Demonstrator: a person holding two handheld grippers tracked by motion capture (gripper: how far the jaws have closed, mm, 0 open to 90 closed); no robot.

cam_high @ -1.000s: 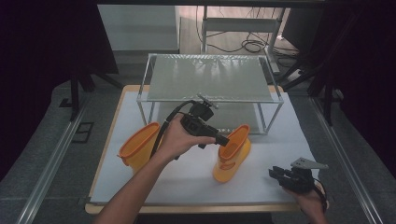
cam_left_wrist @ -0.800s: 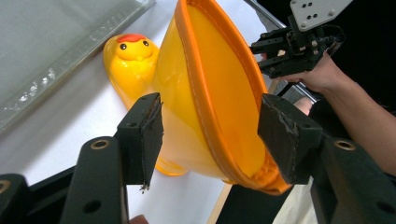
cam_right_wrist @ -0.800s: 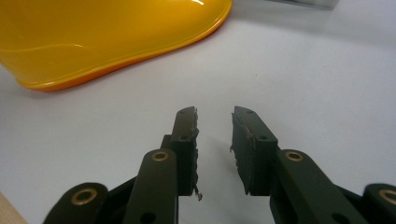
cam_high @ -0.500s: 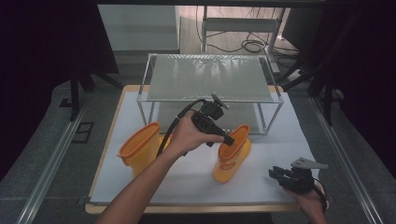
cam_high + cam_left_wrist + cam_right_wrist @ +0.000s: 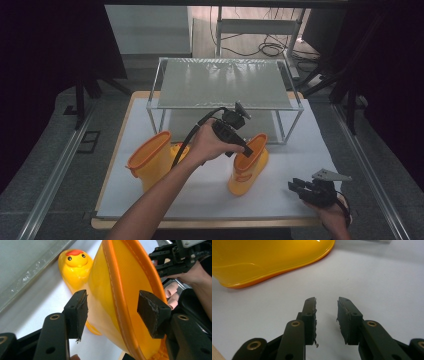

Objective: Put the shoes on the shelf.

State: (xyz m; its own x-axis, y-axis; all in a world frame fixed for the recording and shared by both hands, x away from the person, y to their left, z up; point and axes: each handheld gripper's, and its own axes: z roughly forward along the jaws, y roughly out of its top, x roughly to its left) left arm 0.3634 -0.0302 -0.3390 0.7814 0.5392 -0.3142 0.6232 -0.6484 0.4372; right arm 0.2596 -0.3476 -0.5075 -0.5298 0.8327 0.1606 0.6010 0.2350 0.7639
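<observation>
No readable text, labels or numbers anywhere.

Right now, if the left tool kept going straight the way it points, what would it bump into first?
Most likely the orange rim of the right-hand boot: the left tool has its open jaws either side of that rim, pads not yet touching.
</observation>
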